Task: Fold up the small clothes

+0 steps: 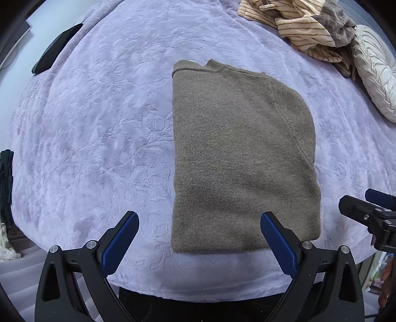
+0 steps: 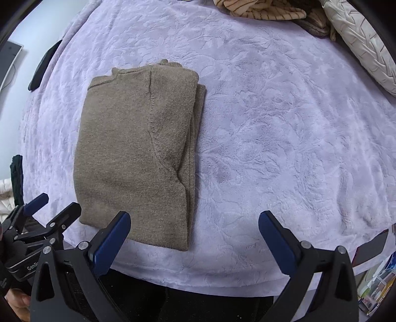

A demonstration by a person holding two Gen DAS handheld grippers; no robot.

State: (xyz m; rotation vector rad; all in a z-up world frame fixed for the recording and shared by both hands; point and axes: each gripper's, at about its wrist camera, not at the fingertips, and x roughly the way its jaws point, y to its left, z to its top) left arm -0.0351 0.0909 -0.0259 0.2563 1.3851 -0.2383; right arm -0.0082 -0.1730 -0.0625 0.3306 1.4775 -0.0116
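A brown knit sweater [image 1: 237, 153] lies folded into a long rectangle on the lilac blanket [image 1: 99, 123], collar at the far end. It also shows in the right wrist view [image 2: 133, 153], with a sleeve folded in along its right side. My left gripper [image 1: 199, 223] is open and empty, hovering over the sweater's near left corner. My right gripper [image 2: 194, 223] is open and empty, over the sweater's near right corner. The right gripper [image 1: 366, 213] shows at the right edge of the left wrist view; the left gripper [image 2: 47, 210] shows at the lower left of the right wrist view.
A heap of striped beige clothes [image 1: 297, 22] and a cream round pillow [image 1: 376, 71] lie at the far right. A dark flat object [image 1: 57, 49] lies at the far left edge of the bed. The blanket's near edge [image 1: 198, 284] runs just below the grippers.
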